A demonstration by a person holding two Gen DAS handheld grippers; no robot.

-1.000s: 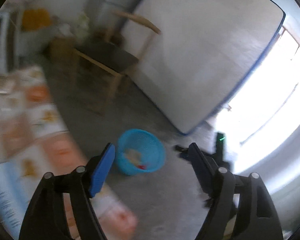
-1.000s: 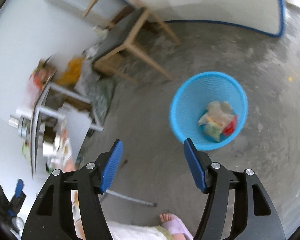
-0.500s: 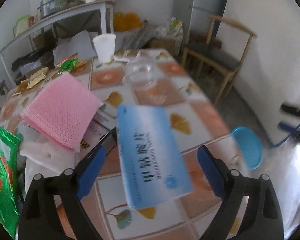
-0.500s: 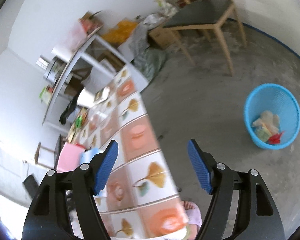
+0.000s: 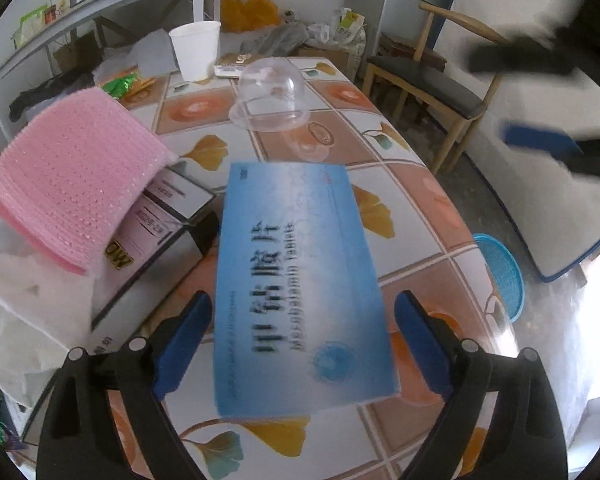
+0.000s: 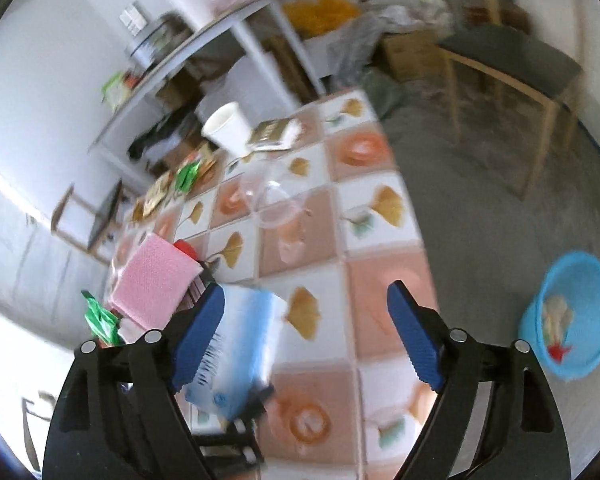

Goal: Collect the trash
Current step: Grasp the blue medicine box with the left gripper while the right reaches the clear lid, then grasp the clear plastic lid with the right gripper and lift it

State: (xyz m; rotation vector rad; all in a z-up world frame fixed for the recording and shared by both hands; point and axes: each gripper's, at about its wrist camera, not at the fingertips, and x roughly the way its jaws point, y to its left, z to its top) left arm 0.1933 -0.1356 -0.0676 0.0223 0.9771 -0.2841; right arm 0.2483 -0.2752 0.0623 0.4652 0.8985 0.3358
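A flat blue tablet box lies on the patterned table. My left gripper hangs just over it with a finger on each long side; the jaws are closing, and a gap remains at both pads. My right gripper is higher up over the table's near end, with its jaws opening and nothing between them. The same blue box shows below its left finger. One of the right gripper's fingers is a blur at the upper right of the left wrist view. A blue basket with trash in it stands on the floor.
On the table are a clear dome lid, a white paper cup, a pink pad stack resting on a white and black carton, and green wrappers. A wooden chair stands beyond the table, and a cluttered shelf runs along the wall.
Both views swung from the floor basket to the tabletop. The left gripper came down over the blue box and widened. The right gripper rose, rolled and spread its jaws.
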